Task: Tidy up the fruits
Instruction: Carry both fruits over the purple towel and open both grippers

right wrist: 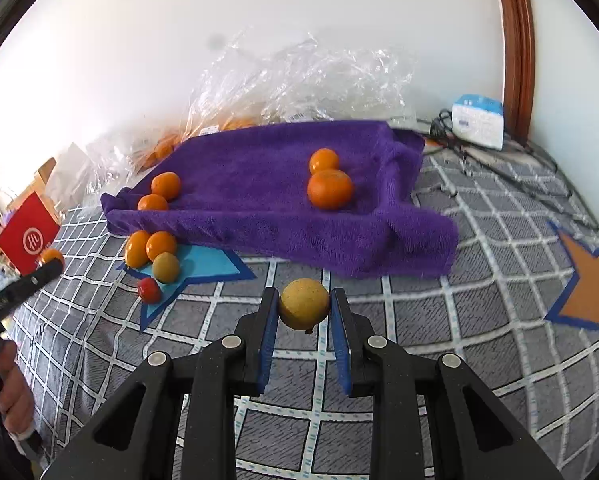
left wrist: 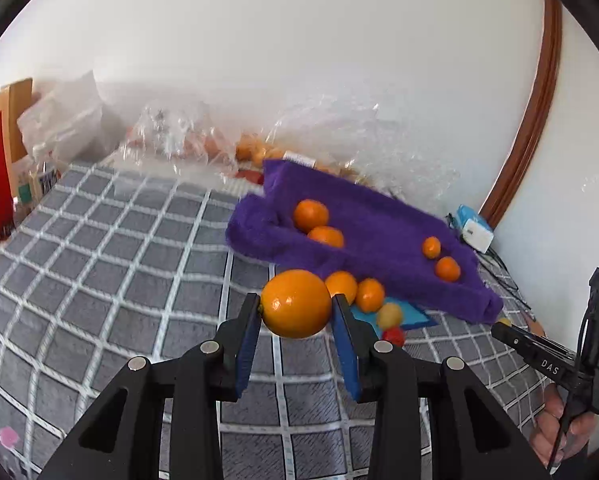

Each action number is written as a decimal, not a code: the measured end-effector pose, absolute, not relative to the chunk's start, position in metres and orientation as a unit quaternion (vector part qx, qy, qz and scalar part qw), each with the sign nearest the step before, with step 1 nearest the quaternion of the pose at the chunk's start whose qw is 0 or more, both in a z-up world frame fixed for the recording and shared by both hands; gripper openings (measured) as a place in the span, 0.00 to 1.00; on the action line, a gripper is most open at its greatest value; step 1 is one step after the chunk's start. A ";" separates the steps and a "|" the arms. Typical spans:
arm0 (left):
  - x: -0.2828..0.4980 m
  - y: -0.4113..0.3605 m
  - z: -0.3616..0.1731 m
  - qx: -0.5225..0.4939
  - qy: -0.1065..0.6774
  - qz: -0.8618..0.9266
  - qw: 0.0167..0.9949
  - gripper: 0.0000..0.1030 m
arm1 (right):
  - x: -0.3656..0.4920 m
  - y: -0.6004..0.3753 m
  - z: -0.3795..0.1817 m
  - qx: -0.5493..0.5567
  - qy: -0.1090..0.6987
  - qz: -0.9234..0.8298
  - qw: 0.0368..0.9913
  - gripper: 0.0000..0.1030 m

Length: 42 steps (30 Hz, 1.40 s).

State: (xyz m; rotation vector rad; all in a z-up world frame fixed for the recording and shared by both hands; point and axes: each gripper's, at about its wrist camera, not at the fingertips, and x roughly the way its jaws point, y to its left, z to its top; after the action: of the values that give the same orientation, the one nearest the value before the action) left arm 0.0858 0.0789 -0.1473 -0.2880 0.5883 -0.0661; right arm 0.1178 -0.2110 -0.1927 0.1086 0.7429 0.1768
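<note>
An orange (left wrist: pixel 296 304) is clamped in the left tool (left wrist: pixel 295 310), a yellow fruit (right wrist: pixel 304 304) in the right tool (right wrist: pixel 304 309), both near a purple towel (right wrist: pixel 259 188) where four oranges (right wrist: pixel 330 189) are scattered.

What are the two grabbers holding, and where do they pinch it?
The left gripper pinches a big orange by its two sides. The right gripper pinches a yellowish round fruit by its two sides too.
</note>
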 end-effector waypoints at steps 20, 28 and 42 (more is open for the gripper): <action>0.198 0.097 -0.064 -0.135 0.279 0.005 0.951 0.33 | 0.201 -0.218 -0.086 0.045 0.296 0.071 0.951 0.25; 0.259 0.086 -0.072 -0.136 0.302 0.015 0.943 0.33 | 0.269 -0.226 -0.090 0.058 0.301 0.064 0.950 0.25; 0.347 0.040 -0.133 -0.103 0.407 -0.005 0.908 0.33 | 0.345 -0.233 -0.170 0.077 0.409 0.032 0.909 0.25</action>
State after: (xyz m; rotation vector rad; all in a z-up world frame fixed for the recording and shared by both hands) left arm 0.3469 0.0402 -0.1331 -0.2124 0.8395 -0.0094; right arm 0.3449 -0.2333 -0.1701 0.1597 0.8435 0.0652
